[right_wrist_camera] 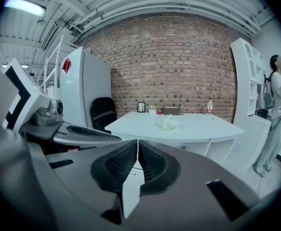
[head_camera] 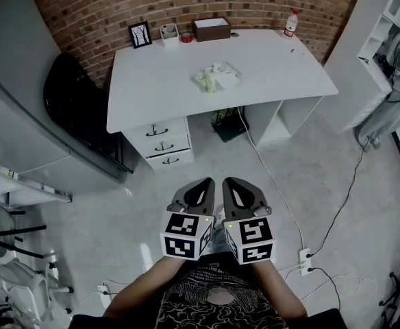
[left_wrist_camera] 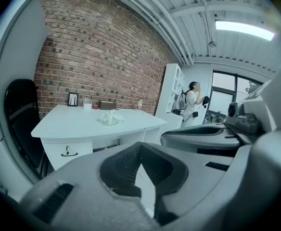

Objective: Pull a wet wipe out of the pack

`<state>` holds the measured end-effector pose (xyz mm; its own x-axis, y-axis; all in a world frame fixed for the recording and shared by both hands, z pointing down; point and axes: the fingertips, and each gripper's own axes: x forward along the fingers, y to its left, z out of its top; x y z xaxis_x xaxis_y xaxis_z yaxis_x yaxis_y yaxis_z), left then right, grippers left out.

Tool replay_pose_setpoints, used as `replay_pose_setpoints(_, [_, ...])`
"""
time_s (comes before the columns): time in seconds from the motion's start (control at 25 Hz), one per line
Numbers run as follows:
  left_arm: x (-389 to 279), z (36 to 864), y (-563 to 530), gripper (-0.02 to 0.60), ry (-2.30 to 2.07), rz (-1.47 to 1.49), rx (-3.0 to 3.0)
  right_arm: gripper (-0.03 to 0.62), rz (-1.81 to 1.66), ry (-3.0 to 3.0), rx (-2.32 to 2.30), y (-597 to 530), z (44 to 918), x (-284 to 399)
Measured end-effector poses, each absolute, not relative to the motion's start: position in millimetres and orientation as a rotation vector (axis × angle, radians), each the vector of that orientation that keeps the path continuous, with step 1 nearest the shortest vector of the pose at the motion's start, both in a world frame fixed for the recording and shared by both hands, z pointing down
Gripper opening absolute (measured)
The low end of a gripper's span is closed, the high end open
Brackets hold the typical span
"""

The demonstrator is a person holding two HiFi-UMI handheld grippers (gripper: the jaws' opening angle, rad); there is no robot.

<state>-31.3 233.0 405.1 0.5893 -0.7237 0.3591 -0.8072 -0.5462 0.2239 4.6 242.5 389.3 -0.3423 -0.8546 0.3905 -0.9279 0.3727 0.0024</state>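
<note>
I see both claws pressed together with nothing between them. The left gripper (head_camera: 197, 193) and the right gripper (head_camera: 242, 195) are side by side at the lower centre of the head view, close to the person's body. The pack of wet wipes (head_camera: 217, 78) lies on the white desk (head_camera: 152, 88) at the upper centre, well apart from both. Behind it, along the brick wall (head_camera: 83, 12), stand a picture frame (head_camera: 140, 34), a brown box (head_camera: 211, 29) and a bottle (head_camera: 291, 24).

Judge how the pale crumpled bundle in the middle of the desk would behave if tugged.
The bundle looks soft and rumpled, so it would probably flop and deform rather than hold shape. It lies loose on the smooth white desk, nothing pinning it, so a pull may well drag it along; it seems light.
</note>
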Motion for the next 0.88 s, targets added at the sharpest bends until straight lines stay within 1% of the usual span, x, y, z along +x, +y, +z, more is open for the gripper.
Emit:
replay_pose_setpoints(0.4, [-19, 413, 188, 0.011, -1.243, 0.354, 2.469, 0.02, 0.324, -2.337, 1.556, 196, 397, 13])
replay_pose_setpoints(0.88, [-5, 422, 97, 0.011, -1.27, 0.391, 2.413, 0.02, 0.391, -2.353, 1.487, 102, 409, 25])
